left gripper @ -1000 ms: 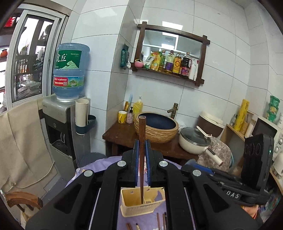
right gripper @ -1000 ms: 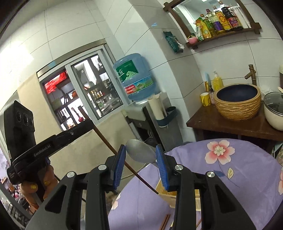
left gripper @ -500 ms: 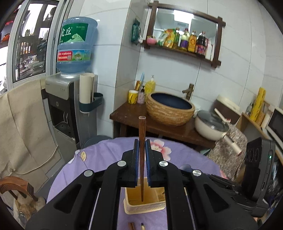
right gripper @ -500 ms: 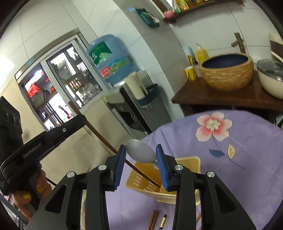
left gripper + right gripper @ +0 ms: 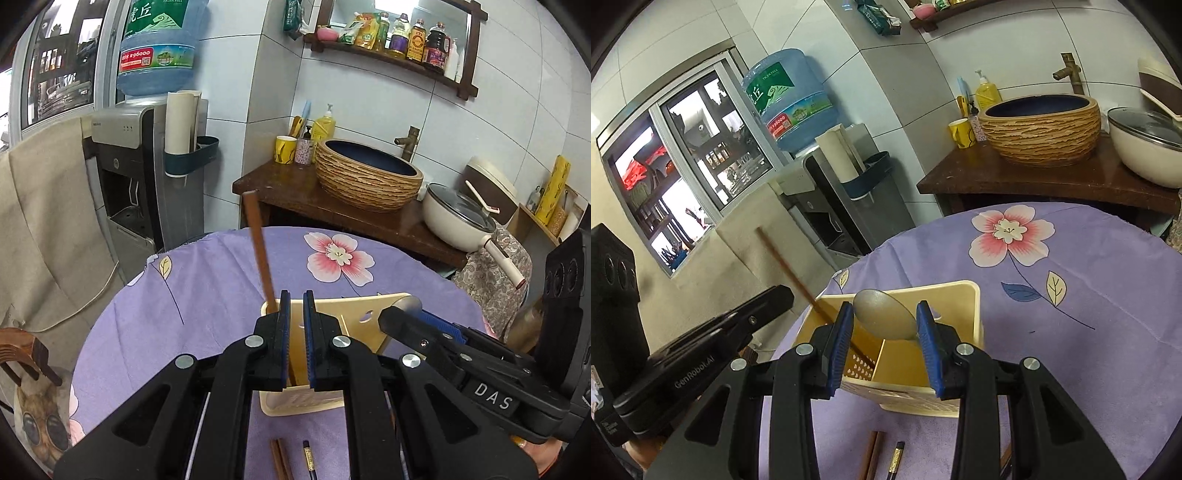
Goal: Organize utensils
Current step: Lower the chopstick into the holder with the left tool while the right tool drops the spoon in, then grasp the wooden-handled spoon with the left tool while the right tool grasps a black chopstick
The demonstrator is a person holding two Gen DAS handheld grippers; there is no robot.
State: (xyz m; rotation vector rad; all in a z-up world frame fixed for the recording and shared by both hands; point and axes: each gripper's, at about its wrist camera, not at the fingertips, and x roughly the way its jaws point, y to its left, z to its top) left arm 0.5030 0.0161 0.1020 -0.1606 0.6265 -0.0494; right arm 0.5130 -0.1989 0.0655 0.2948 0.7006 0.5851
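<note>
The left hand-held gripper (image 5: 294, 321) has released the chopstick (image 5: 259, 254) into the holder (image 5: 955, 295); the right hand-held gripper (image 5: 885, 325) grasps a spoon (image 5: 884, 317) (probably next to lower).

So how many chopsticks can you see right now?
3 for certain: one chopstick leans in the yellow holder's left compartment, a pair lies on the purple cloth below it. More may be hidden behind the tongs.

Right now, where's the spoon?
Right wrist view: the spoon sits between the right gripper fingers, above the yellow caddy, right of the leaning chopstick.
</note>
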